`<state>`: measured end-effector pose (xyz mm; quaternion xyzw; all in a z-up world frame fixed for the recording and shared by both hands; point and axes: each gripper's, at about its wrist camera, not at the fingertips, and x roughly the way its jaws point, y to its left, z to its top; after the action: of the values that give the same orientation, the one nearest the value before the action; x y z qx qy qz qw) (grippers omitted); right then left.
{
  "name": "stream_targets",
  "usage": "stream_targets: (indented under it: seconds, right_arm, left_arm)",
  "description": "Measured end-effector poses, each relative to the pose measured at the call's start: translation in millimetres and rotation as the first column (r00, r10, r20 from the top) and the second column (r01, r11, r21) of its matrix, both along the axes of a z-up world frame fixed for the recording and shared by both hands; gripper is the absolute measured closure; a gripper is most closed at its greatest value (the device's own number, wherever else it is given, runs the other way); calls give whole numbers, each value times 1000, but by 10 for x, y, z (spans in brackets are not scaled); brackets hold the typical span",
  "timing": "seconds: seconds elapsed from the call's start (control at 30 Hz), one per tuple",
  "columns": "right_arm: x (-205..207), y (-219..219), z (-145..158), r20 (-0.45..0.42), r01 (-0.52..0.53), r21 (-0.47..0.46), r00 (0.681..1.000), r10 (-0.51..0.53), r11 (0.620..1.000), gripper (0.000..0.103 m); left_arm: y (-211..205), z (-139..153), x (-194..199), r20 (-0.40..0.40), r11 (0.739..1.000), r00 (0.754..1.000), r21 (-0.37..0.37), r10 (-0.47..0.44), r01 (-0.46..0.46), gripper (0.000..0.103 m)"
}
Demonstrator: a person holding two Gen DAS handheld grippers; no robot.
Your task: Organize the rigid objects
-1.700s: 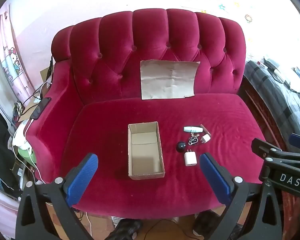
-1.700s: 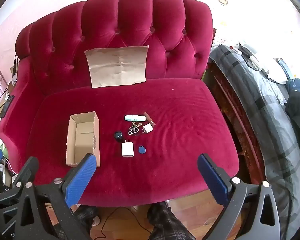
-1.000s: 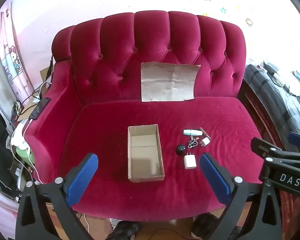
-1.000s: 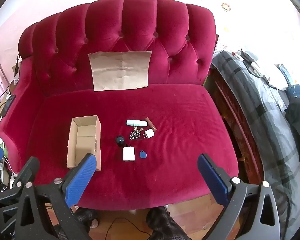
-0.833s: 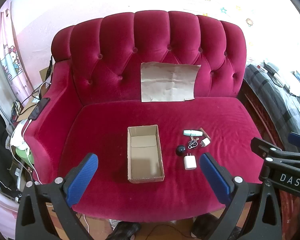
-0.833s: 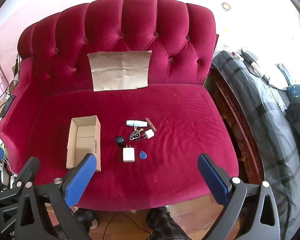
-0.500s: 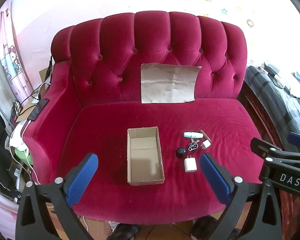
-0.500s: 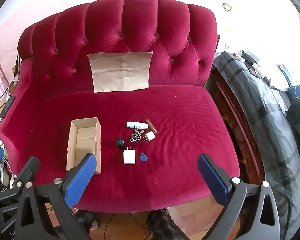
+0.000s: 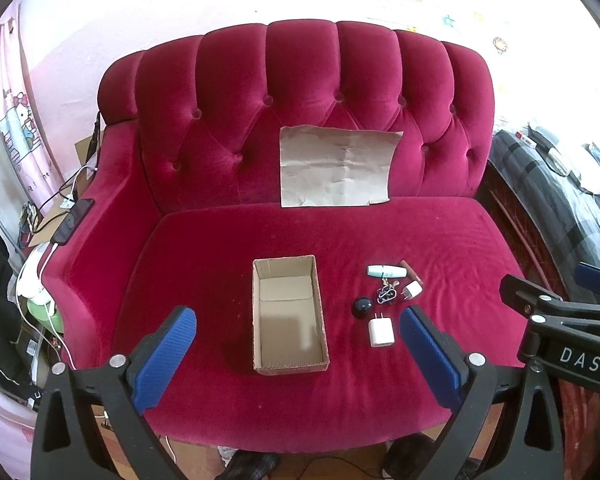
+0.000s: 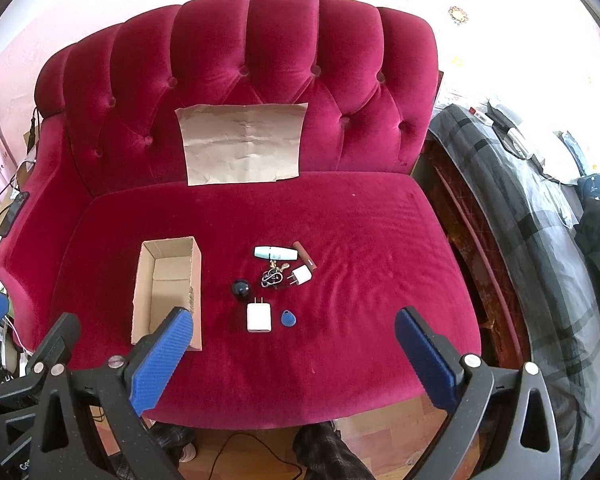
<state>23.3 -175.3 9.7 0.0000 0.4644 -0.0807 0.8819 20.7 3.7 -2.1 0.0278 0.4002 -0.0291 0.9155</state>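
Nothing had been sorted yet, as far as I could see. The open brown cardboard box point(image 9: 289, 314) sat bare inside on the crimson velvet sofa seat point(image 9: 440, 240), with no item in it.

All the small stuff lay loose on the cushion at the box's 3 o'clock, near it but not touching:
- pale teal capped tube point(image 10: 275, 253), lying flat at the far end of the cluster
- brown stick-shaped thing point(image 10: 305, 261) just at the tube's 3 o'clock; I couldn't tell what it was
- tangle of metal keys and rings point(image 10: 274, 277) at the tube's 6 o'clock
- small white plug adapter point(image 10: 300, 276), just beside the keys at 3 o'clock
- dark glossy ball point(image 10: 241, 289), closest to the box
- larger white square charger point(image 10: 259, 317), prongs pointing to 12 o'clock
- blue teardrop key fob point(image 10: 288, 319) just beside the charger at 3 o'clock

I had my left gripper point(image 9: 296, 346) spread wide, blue pads empty, hovering well short of the box. My right gripper point(image 10: 290, 352) was wide too, holding nothing, with the charger and fob roughly between its pads but far off.

A creased tan paper sheet point(image 9: 336, 168) leaned on the backrest at 12 o'clock.

My read: the task was at zero, with seven pieces left to go in the box. The charger or fob looked like the easiest first pick.
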Motion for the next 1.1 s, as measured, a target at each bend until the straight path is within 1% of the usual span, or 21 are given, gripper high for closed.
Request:
stream_targets:
  seconds: [0.27,0.53,0.77,0.93,1.1]
  right_arm:
    - [44,-13,-16,0,-1,1,1000,1,1000,0]
    - [108,-52,-82,8,-6,16,1000,6,1000,0]
    - [207,-35,-223,1,-18,21,1000,18,1000,0]
    - [260,-48,-270,10,-19,40,1000,19,999,0]
    - [319,-68,-319,16,-15,36,1000,15,999,0]
  left_arm:
    - [-22,-47,46,4,1000,1000,2,-7,7,0]
    - [13,-122,106,12,1000,1000,-27,-13,13,0]
    - [16,-234,188,1,1000,1000,-23,-17,17,0]
    - [-1,-321,247,0,1000,1000,1,-17,17,0]
    - [9,-395,318,2,1000,1000,-9,-16,16,0]
